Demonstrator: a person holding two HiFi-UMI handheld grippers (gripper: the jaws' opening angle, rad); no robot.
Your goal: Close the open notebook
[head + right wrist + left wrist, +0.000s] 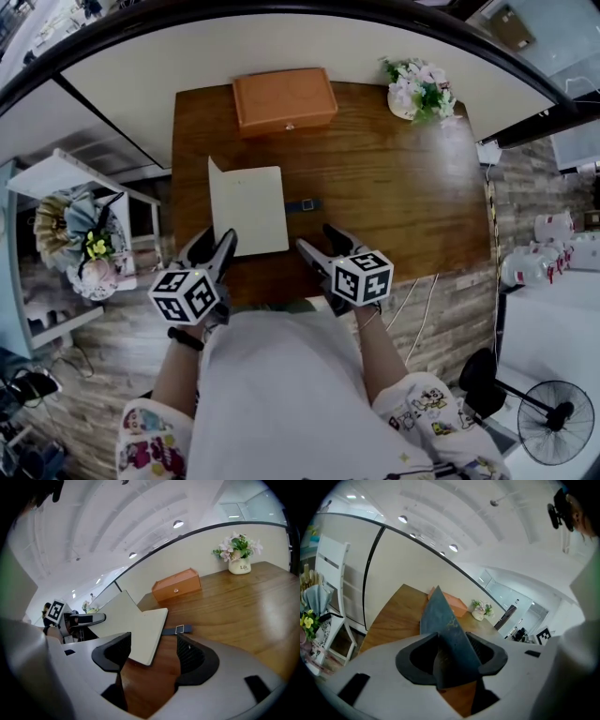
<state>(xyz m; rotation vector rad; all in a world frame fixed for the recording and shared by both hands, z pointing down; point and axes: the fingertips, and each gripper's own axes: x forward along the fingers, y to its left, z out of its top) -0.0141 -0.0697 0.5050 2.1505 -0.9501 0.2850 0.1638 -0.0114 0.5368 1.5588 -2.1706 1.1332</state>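
Notebook (248,208): lies near the table's (394,178) front edge, white page up, dark cover (440,618) standing steeply at its left side.
Left tool (220,236): jaws partly apart, the raised cover between them, no pad seen pressing it.
Right tool (316,236): jaws wide and empty, notebook corner just ahead.
Progress: notebook not closed; the cover must yet come down onto the page.

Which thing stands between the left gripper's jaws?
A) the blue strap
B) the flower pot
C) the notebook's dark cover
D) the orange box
C: the left gripper view shows the notebook's dark cover standing between the parted jaws of the left gripper.
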